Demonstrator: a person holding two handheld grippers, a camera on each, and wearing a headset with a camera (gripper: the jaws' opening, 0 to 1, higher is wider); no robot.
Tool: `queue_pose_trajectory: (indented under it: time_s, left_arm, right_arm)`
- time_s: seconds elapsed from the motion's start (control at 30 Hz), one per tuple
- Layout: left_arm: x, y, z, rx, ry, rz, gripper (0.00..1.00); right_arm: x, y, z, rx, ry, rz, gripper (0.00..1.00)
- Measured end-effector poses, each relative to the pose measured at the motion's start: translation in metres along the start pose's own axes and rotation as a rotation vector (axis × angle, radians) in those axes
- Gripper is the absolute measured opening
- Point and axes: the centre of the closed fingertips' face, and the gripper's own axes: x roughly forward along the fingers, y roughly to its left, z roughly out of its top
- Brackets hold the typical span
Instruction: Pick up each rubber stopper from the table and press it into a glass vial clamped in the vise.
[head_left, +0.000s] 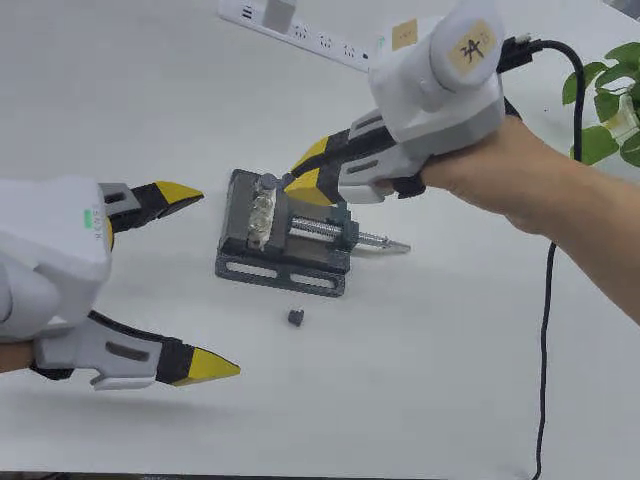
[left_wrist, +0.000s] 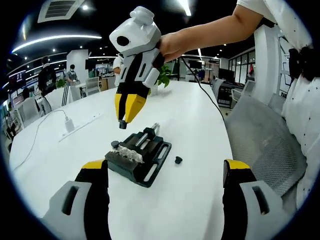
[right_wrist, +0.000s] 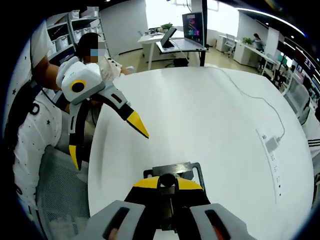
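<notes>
The jaws of the right gripper (head_left: 295, 172) are clenched on a dark rubber stopper (right_wrist: 167, 180), which sits pinched between the two yellow tips. In the left gripper view this held stopper hangs above the far end of the vise (head_left: 285, 240) and does not touch it. The vise stands near the middle of the white table (head_left: 430, 380), well away from every edge. Between its blocks lies a clear glass vial (head_left: 262, 215); whether there is more than one vial, I cannot tell. At the far end of the vise a small dark cap (left_wrist: 115, 144) is seen.

The jaws of the left gripper (head_left: 200, 280) are released and stand wide apart, holding nothing. They are above the table on the side of the near edge, apart from the vise. A second stopper (head_left: 296, 317) lies loose on the table, just beside the base of the vise, on the side toward the near edge.

A white power strip (head_left: 300, 30) lies along the far edge. A black cable (head_left: 545, 300) runs over the table on the right side, and a green plant (head_left: 610, 100) is at the far right corner.
</notes>
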Motion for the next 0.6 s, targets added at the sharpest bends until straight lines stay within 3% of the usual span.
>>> queue_pose_trajectory:
  time_s: [0.23, 0.6]
  left_arm:
    - [-0.002, 0.0, -0.003, -0.035, -0.028, 0.0, 0.99]
    - [-0.002, 0.002, -0.005, -0.051, -0.054, 0.0, 0.99]
  right_arm:
    - [0.017, -0.005, -0.007, -0.042, 0.107, 0.016, 0.06]
    - [0.037, -0.013, -0.016, -0.067, 0.205, 0.032, 0.05]
